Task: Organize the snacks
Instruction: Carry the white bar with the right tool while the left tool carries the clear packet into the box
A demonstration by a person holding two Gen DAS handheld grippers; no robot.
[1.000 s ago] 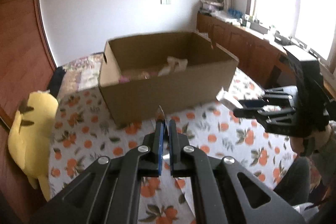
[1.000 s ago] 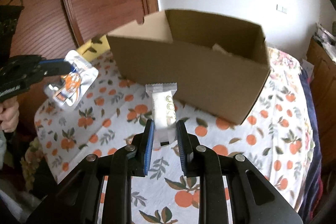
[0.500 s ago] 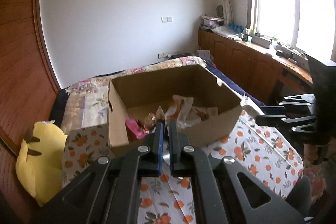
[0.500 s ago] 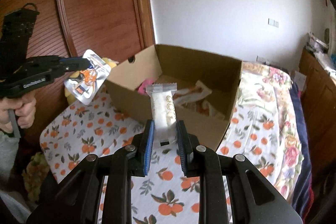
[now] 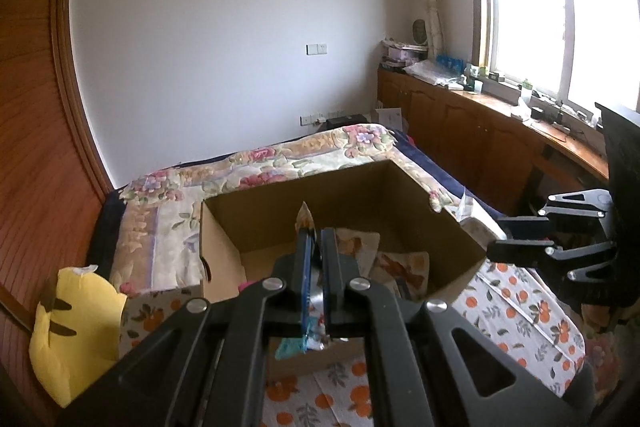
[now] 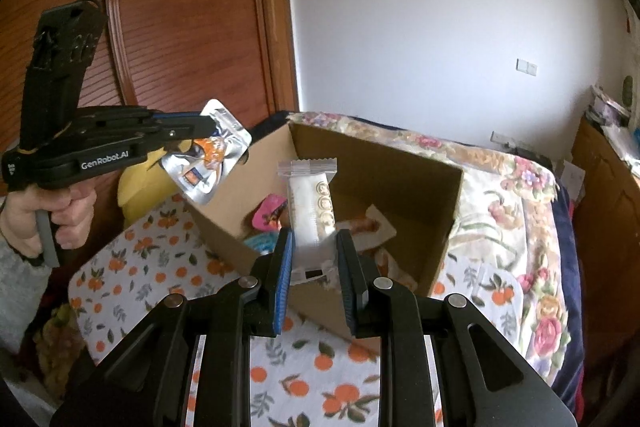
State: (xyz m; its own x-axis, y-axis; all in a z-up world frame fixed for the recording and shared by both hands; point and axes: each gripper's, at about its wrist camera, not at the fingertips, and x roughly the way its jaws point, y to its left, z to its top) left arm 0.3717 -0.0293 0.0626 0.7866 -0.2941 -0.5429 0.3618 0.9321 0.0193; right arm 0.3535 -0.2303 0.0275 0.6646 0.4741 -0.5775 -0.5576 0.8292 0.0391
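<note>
Cardboard box (image 6: 372, 179) on orange-print cloth (image 6: 160, 267), wrappers inside. Left gripper (image 5: 313, 247) clamped on silver pouch (image 6: 208, 157), above box's near-left corner. Right gripper (image 6: 314, 267) pinching white bar (image 6: 310, 203) upright over box's near wall

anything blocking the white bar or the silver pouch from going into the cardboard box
Nothing visible does. The cardboard box is open-topped with no flaps over it. The right gripper holds the white bar above its near wall; the left gripper holds the silver pouch beside its left corner.
</note>
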